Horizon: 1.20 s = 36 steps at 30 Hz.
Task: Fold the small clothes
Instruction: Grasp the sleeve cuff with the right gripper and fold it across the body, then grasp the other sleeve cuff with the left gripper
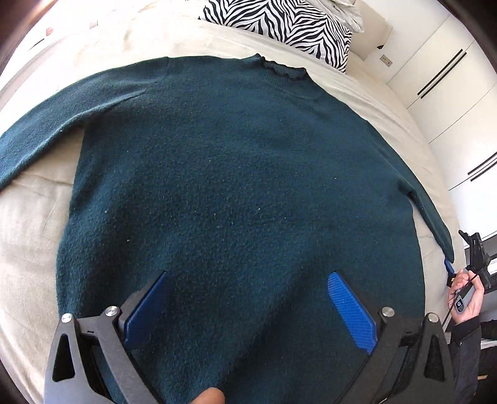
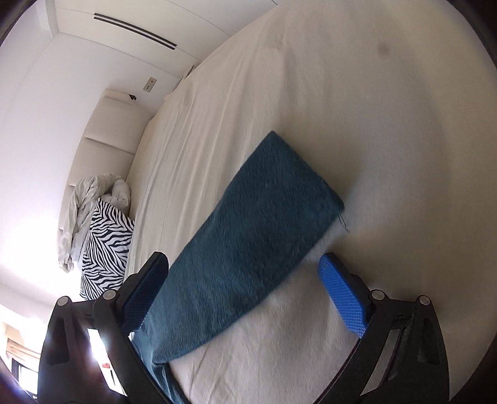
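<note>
1. Lying flat on the bed [image 1: 28, 236], the sweater [image 1: 236, 186] has its collar toward the zebra pillow [image 1: 279, 21].
2. Left gripper [image 1: 248, 298] hovers over the sweater's hem, jaws apart.
3. Right gripper [image 2: 245, 279], jaws apart, straddles the sleeve [image 2: 257, 236]; closing on it looks next.

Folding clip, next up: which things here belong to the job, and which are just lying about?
Job:
- teal sweater, spread flat
- its sleeve
- left gripper, open
- right gripper, open
- bed sheet

Lying about:
- zebra pillow
- crumpled pale bedding
</note>
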Each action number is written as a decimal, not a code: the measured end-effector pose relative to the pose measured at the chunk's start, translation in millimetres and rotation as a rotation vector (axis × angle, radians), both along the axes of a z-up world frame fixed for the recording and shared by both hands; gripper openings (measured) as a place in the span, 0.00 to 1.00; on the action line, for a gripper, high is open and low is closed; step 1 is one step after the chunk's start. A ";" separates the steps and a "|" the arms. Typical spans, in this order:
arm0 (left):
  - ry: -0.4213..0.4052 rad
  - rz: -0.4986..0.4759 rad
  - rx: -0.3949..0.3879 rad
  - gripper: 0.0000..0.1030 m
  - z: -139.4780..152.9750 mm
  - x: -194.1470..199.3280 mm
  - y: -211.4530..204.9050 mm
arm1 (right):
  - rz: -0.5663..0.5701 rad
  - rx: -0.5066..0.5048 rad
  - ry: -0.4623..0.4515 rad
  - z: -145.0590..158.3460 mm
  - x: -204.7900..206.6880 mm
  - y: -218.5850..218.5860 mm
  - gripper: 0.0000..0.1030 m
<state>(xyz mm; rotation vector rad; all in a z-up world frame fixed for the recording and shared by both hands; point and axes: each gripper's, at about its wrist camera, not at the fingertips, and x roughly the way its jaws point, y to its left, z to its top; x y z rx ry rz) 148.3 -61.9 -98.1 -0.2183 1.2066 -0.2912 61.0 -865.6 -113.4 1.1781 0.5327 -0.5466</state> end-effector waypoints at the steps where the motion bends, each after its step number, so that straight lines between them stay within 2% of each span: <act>1: 0.011 0.006 -0.014 1.00 -0.6 2.0 2.8 | -0.006 -0.002 0.003 -1.5 5.1 -7.0 0.79; 2: 0.017 0.014 -0.033 1.00 -2.3 4.6 4.4 | -0.006 -0.004 0.005 -3.5 11.6 -14.4 0.64; 3: 0.023 0.021 -0.061 1.00 -4.1 7.7 6.7 | 0.005 -0.002 0.006 -5.1 19.1 -20.1 0.53; 4: 0.029 0.028 -0.096 1.00 -5.4 10.2 9.5 | 0.020 0.007 0.012 -5.9 28.7 -19.8 0.33; 5: 0.033 0.034 -0.133 1.00 -6.7 12.9 12.2 | 0.038 0.016 0.017 -8.3 36.7 -23.0 0.25; 7: 0.049 0.062 -0.213 1.00 -9.5 18.3 18.5 | 0.064 -0.013 0.026 -2.2 53.5 -18.4 0.22; 8: 0.043 0.074 -0.232 1.00 -8.5 20.9 21.0 | 0.085 -0.050 0.029 5.9 64.6 -12.5 0.18; 9: 0.018 0.076 -0.244 1.00 -4.5 22.9 21.6 | 0.119 -0.085 0.032 14.8 77.7 -3.0 0.17; 11: -0.082 0.078 -0.288 1.00 8.0 24.9 25.9 | 0.195 -0.135 0.018 35.1 106.1 27.3 0.17; 13: -0.138 0.089 -0.312 1.00 19.6 29.8 29.6 | 0.299 -0.194 0.006 55.1 140.4 63.9 0.17; 16: -0.092 0.083 -0.330 1.00 23.9 43.7 34.9 | 0.496 -0.293 -0.015 81.1 197.3 141.9 0.17; 17: -0.080 0.088 -0.345 1.00 23.8 48.4 38.5 | 0.556 -0.316 -0.019 91.8 223.6 177.4 0.17; 19: -0.057 0.095 -0.382 1.00 20.8 56.6 45.5 | 0.687 -0.365 -0.034 97.3 250.3 246.6 0.17; 23: -0.053 0.124 -0.464 1.00 15.0 65.4 56.0 | 0.935 -0.426 0.016 71.9 285.5 385.2 0.17; 26: -0.028 0.119 -0.477 1.00 4.6 77.9 50.6 | 1.073 -0.436 0.094 29.6 285.3 465.5 0.18; 27: -0.015 0.115 -0.492 1.00 1.3 82.2 48.5 | 1.105 -0.433 0.105 17.6 283.7 480.6 0.18; 28: -0.005 0.108 -0.502 1.00 -0.7 84.4 46.0 | 1.132 -0.422 0.097 5.7 264.2 490.3 0.22; 29: 0.003 0.098 -0.506 1.00 -2.9 86.4 41.6 | 1.147 -0.403 0.085 -3.3 235.6 495.3 0.32; 30: 0.008 0.090 -0.509 1.00 -4.0 87.9 36.1 | 1.149 -0.378 0.068 -7.5 230.5 495.3 0.42; 31: 0.012 0.078 -0.509 1.00 -5.1 89.7 29.8 | 1.140 -0.370 0.050 -8.8 214.0 489.0 0.63; 32: 0.016 0.067 -0.505 1.00 -6.1 91.8 23.2 | 1.126 -0.396 0.041 -8.6 203.3 488.0 0.70; 35: 0.035 0.066 -0.483 1.00 -12.6 98.6 8.7 | 1.159 -0.572 0.098 -7.4 188.2 491.2 0.70; 36: 0.043 0.073 -0.479 1.00 -15.3 102.1 5.8 | 1.150 -0.559 0.099 -7.0 185.6 483.5 0.70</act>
